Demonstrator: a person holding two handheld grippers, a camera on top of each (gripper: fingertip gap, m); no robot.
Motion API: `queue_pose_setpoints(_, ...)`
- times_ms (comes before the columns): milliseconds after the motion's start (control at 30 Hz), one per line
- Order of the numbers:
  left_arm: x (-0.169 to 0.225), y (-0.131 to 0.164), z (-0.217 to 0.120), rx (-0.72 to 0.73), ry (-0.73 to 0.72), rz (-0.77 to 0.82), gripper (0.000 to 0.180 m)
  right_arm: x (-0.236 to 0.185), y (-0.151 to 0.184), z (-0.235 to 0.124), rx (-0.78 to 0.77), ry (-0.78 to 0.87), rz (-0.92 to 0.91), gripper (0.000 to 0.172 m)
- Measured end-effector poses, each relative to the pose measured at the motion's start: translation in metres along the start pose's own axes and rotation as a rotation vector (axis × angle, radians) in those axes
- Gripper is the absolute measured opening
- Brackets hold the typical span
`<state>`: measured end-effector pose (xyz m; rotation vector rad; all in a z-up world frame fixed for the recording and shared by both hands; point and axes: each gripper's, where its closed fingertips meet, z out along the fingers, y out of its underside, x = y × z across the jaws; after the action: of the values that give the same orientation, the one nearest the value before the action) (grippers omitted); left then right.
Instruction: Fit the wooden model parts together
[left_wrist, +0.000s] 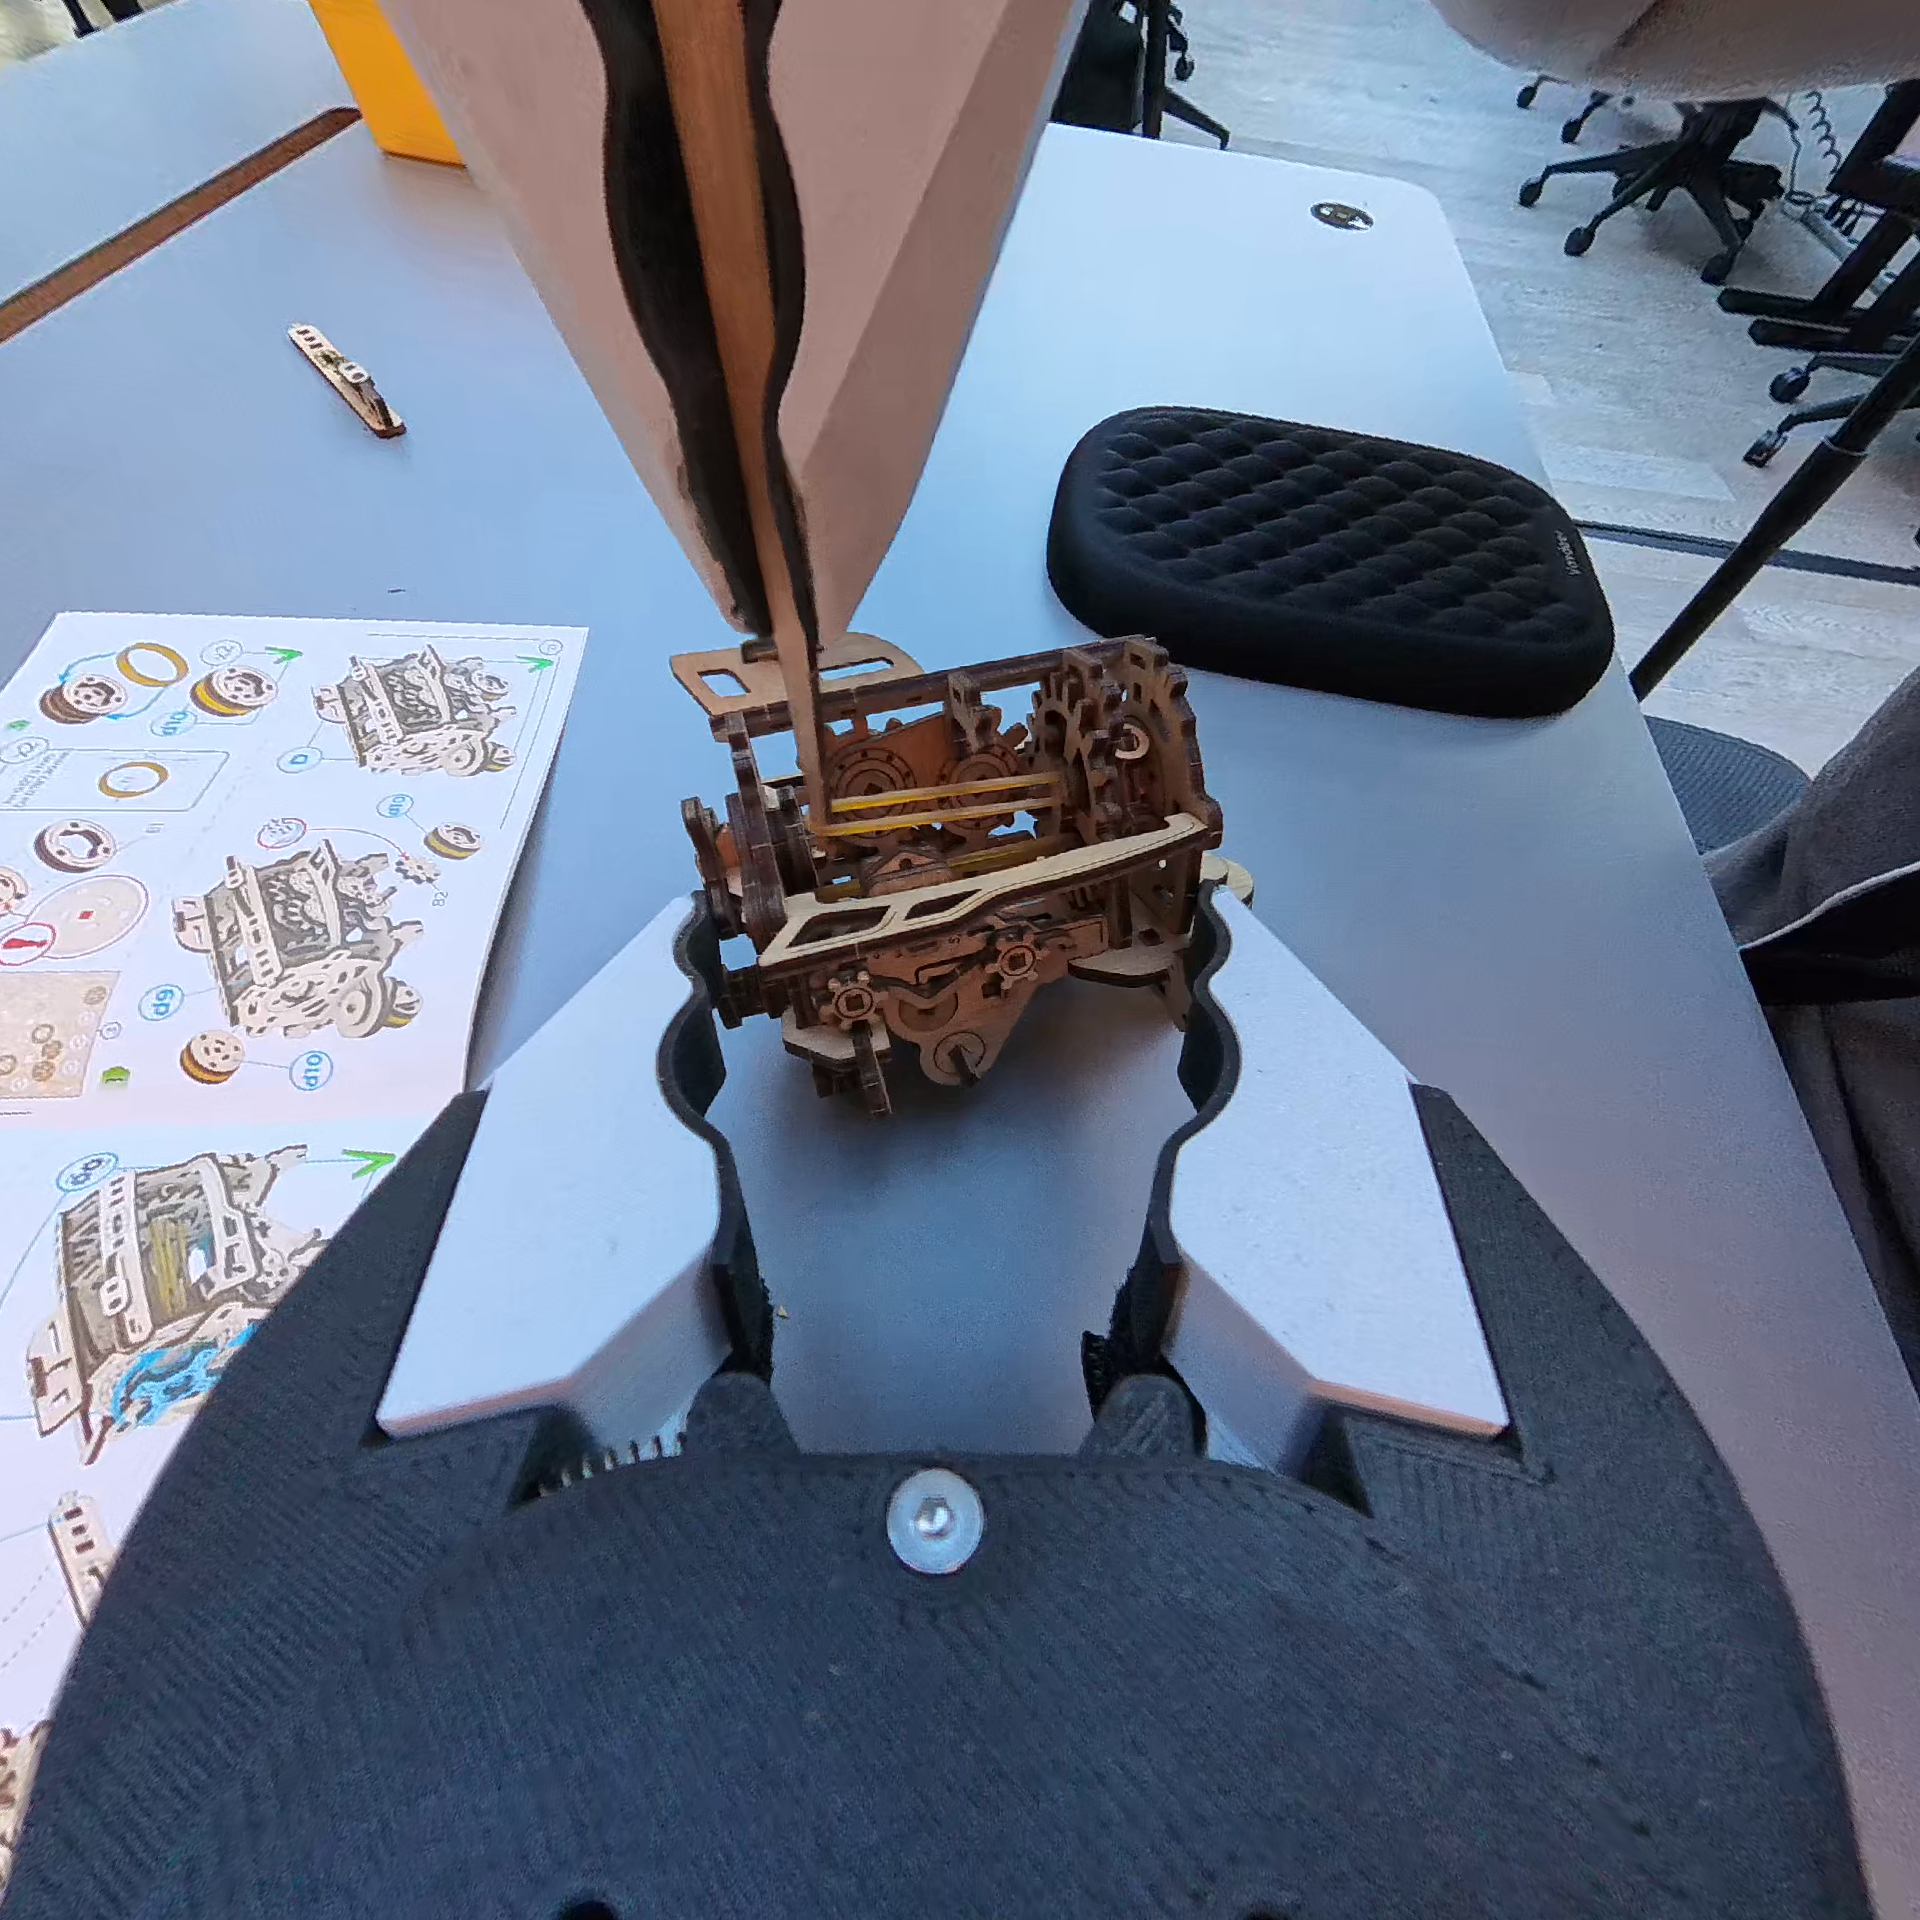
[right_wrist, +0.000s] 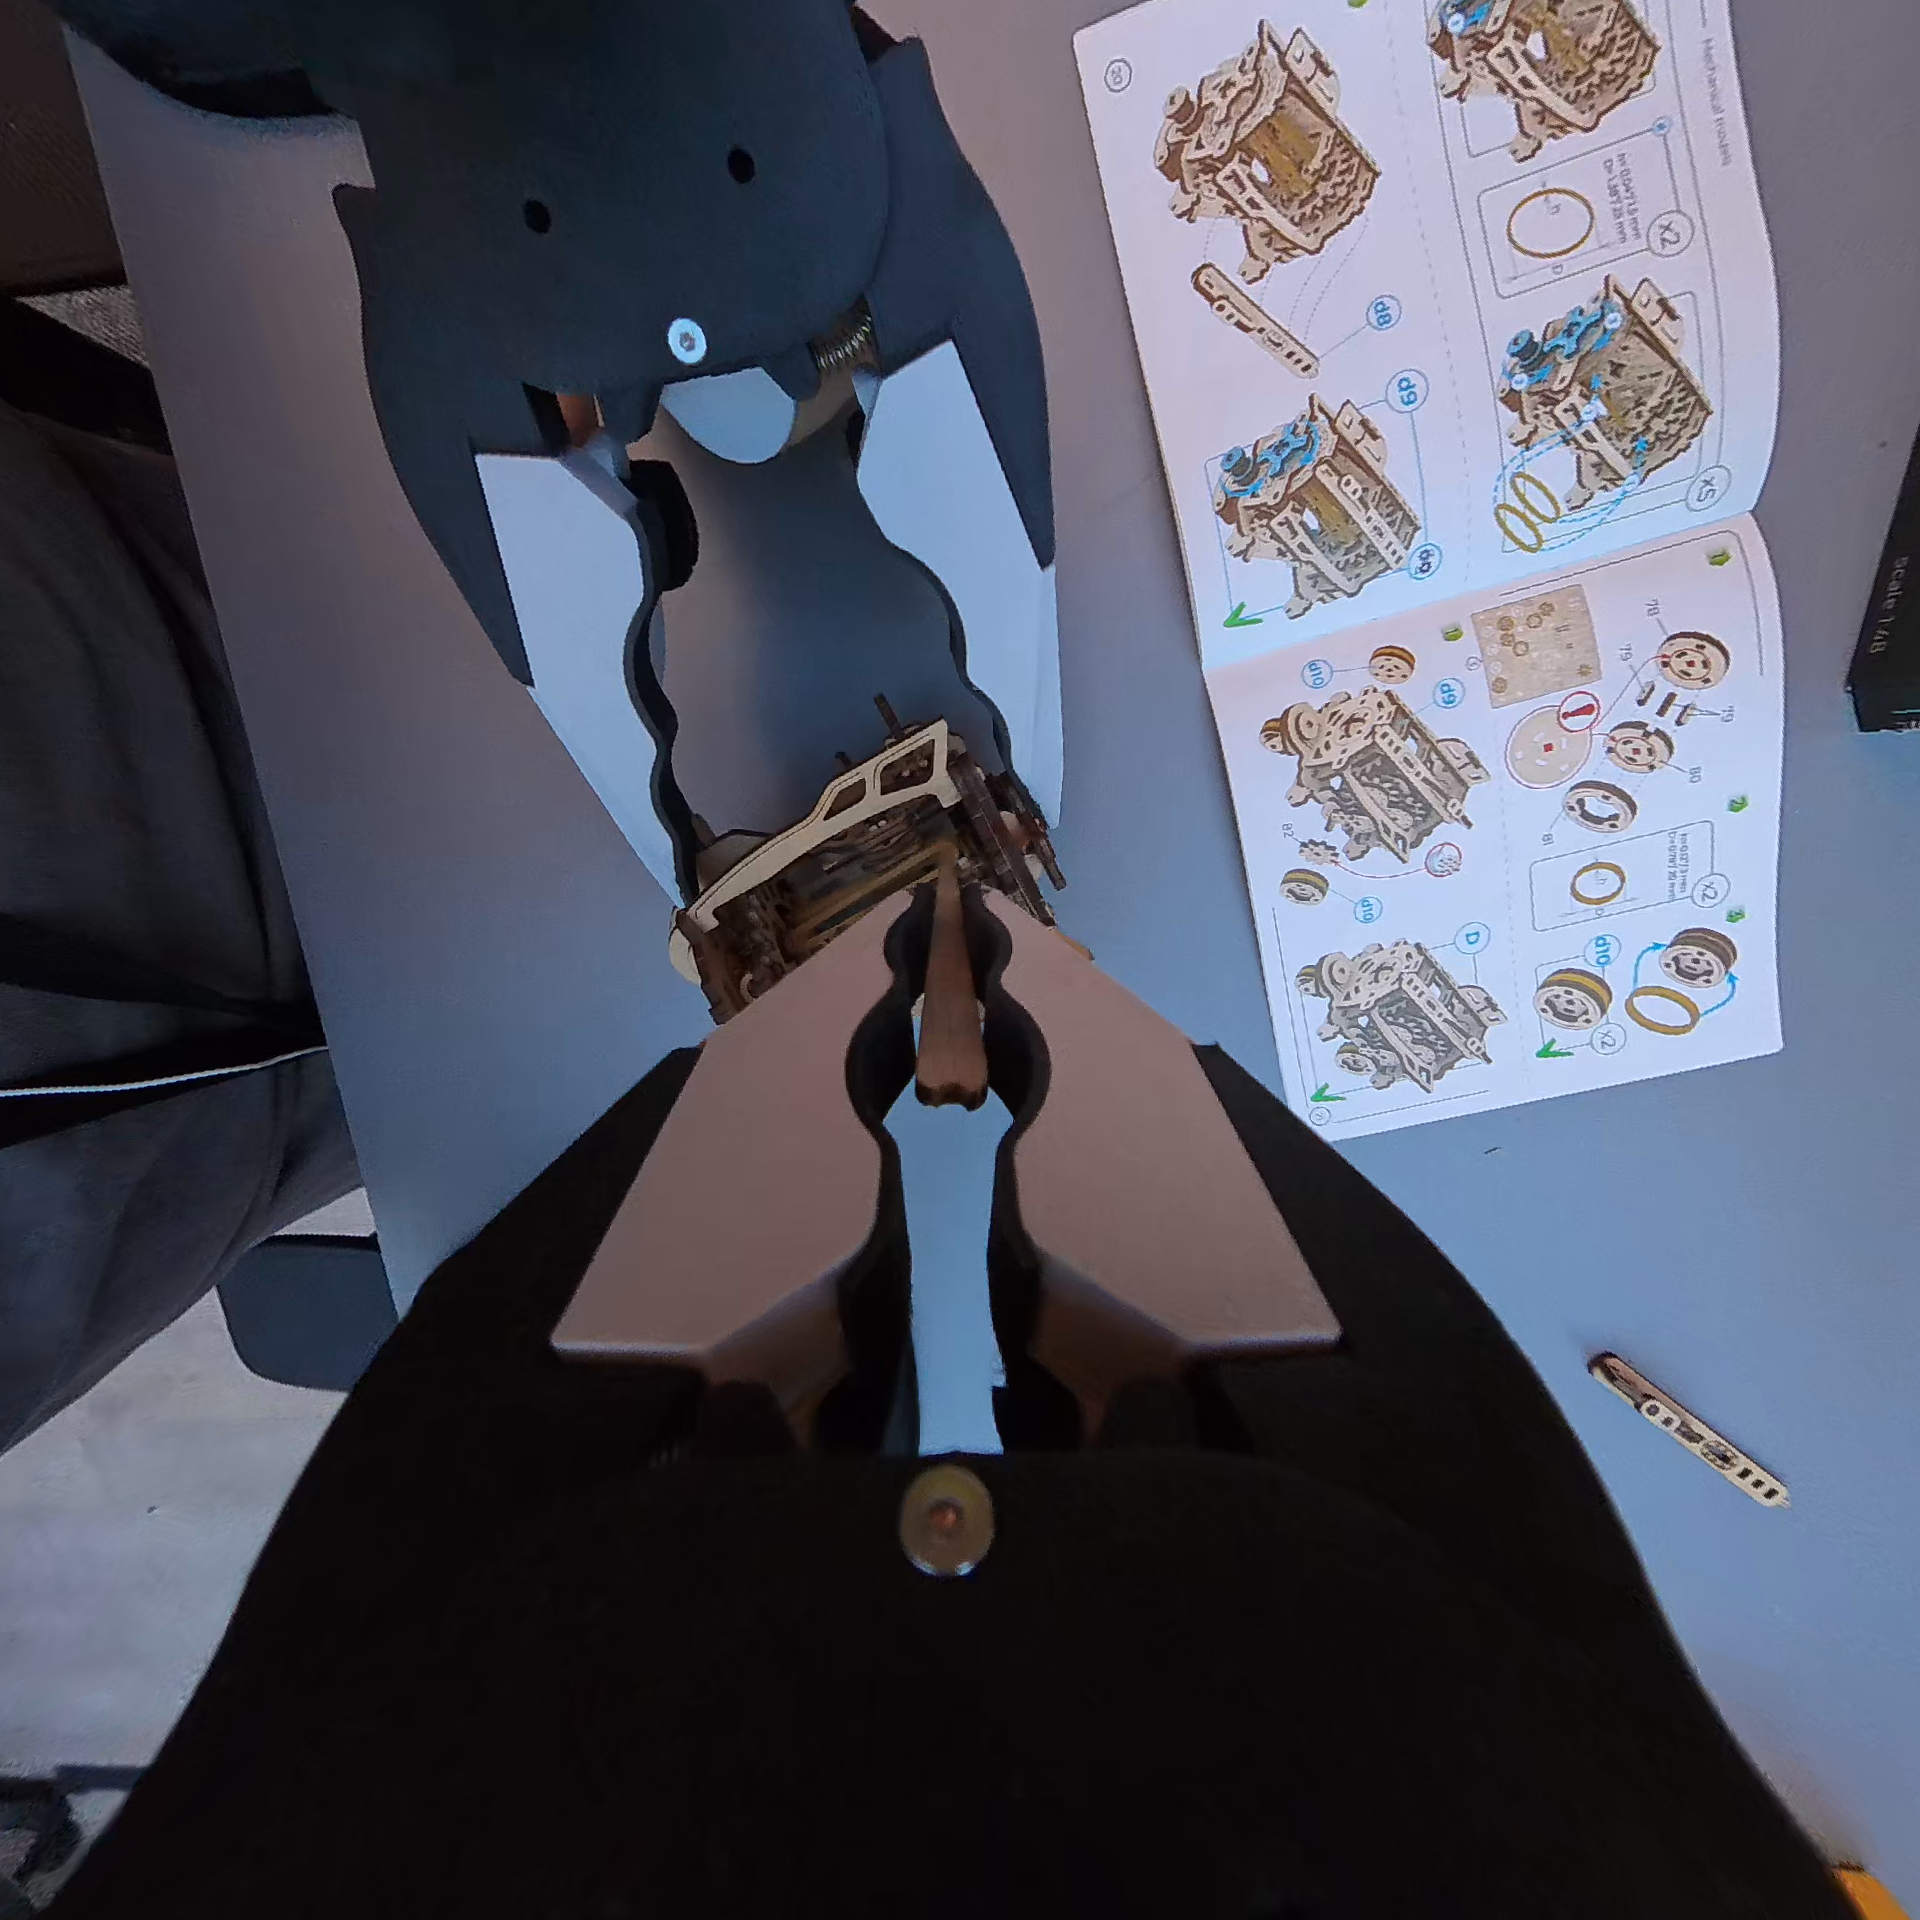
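Two grippers: both work at one brown laser-cut wooden gear model (left_wrist: 966, 883) standing on the grey desk (left_wrist: 1351, 935).
Left gripper (left_wrist: 951, 914): jaws spread wide, one white finger on each side of the model's near end; whether the black pads press on the wood cannot be told.
Right gripper (right_wrist: 940, 935): jaws pressed together on a thin flat wooden stick (right_wrist: 945, 1023), which runs between the black pads and reaches down into the model's open top beside the yellow rubber bands (left_wrist: 935, 805).
Model: upright on the desk, between the two grippers, just beside the booklet.
Printed matter: an open white instruction booklet (right_wrist: 1507, 727) with drawings of the model, blue-circled part codes, small numbers and green arrows lies flat on the desk; its writing is small print only.
Loose part: a narrow wooden strip with holes (left_wrist: 348, 379) lies well apart from the model.
Black quilted pad (left_wrist: 1330, 561): rests near the desk's far edge and bears a small pale logo on its side.
Dark box (right_wrist: 1886, 644): at the frame edge, with pale lettering on its side.
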<state>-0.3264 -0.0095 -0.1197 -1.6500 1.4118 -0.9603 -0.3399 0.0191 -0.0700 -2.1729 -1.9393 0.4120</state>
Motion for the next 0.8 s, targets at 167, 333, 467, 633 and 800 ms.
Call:
queue_pose_setpoints(167, 0.000, 0.000, 0.000, 0.000, -0.002, 0.002, 0.088, 0.001, -0.001, 0.003, -0.064, -0.010, -0.022, 0.003)
queue_pose_setpoints(333, 0.000, 0.000, 0.000, 0.004, -0.005, 0.007, 0.088, 0.000, -0.002, 0.005, -0.099, -0.041, -0.012, 0.003)
queue_pose_setpoints(467, 0.000, 0.000, 0.000, 0.004, -0.003, 0.006, 0.088, 0.001, -0.005, 0.005, -0.084, -0.037, -0.010, 0.003)
queue_pose_setpoints(633, 0.002, -0.001, 0.000, 0.007, 0.003, 0.014, 0.088, 0.002, -0.008, 0.004, -0.053, -0.019, -0.038, 0.001)
queue_pose_setpoints(800, -0.002, -0.002, 0.001, 0.017, -0.035, 0.028, 0.087, 0.001, -0.009, 0.003, 0.001, -0.034, -0.051, 0.000)
